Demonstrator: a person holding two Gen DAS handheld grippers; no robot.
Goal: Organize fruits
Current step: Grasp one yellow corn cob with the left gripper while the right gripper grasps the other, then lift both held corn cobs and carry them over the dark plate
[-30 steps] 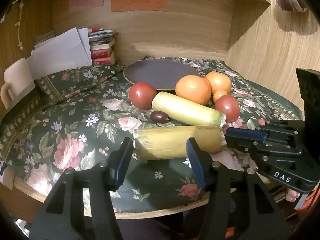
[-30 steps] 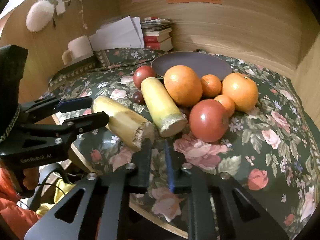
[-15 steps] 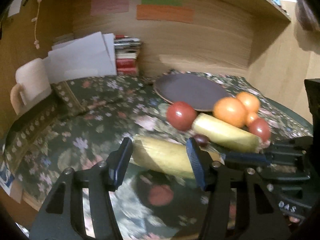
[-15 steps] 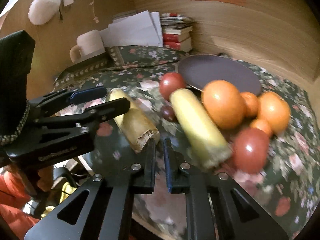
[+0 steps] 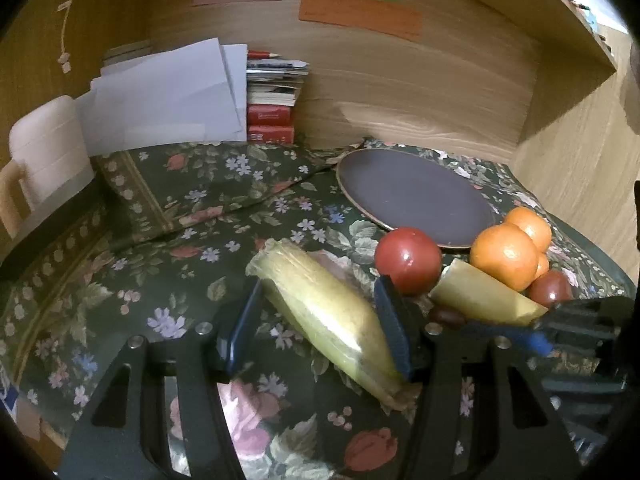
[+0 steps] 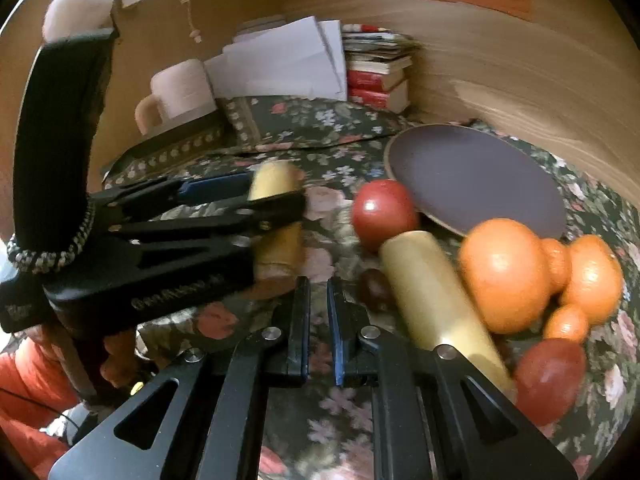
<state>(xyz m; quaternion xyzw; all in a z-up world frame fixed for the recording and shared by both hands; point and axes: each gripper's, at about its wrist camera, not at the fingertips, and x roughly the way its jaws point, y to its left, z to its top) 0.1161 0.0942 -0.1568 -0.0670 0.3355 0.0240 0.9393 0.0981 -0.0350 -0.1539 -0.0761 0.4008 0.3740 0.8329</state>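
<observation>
Sugarcane is what sits between your left gripper (image 5: pixel 316 340)'s blue-padded fingers: a pale yellow, fibrous cylinder of cut sugarcane (image 5: pixel 324 312) lying on the dark floral tablecloth (image 5: pixel 168 216). Its long axis runs diagonally across the jaws, far end up and to the left, near end low against the right-side pad, so it crosses the gap askew rather than square. Those jaws are opening at this moment; the left-side pad stands clear of the piece, and I judge the grip to be letting go. Your left gripper is the nearer one by far. Your right gripper (image 6: pixel 318 320) is closed with nothing between its pads, hovering just beside the piece's near end. Off to the right lie a second yellow sugarcane piece (image 5: pixel 480 300), two red tomatoes, one nearest (image 5: pixel 408 260), several oranges (image 5: pixel 504 256) and a small dark fruit, with the dark round plate (image 5: pixel 416 196) bare just behind them. Any regrasp would want the jaws squared to that diagonal axis.
</observation>
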